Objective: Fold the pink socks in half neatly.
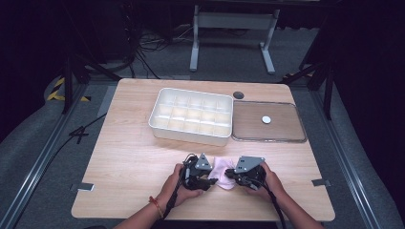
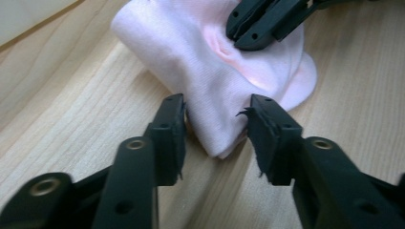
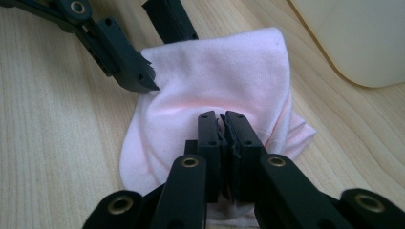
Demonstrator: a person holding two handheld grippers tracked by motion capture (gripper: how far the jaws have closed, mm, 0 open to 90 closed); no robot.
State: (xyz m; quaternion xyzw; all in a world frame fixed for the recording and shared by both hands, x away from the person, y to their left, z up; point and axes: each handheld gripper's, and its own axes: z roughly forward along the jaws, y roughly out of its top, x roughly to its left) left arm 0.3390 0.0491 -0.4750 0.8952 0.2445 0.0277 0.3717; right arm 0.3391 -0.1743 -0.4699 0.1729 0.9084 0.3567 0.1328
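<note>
Currently, the right gripper (image 3: 222, 117) is pinching a fold of the pink sock (image 3: 229, 81), while the left gripper (image 2: 217, 107) is straddling the sock's end, jaws parted.

High view is looking down from above the table's (image 1: 129, 143) near edge; both gripper views are sitting close, facing each other across the sock (image 2: 210, 71).

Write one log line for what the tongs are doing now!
left tongs: open around sock end | right tongs: shut on sock | sock: on table, near white tray
</note>
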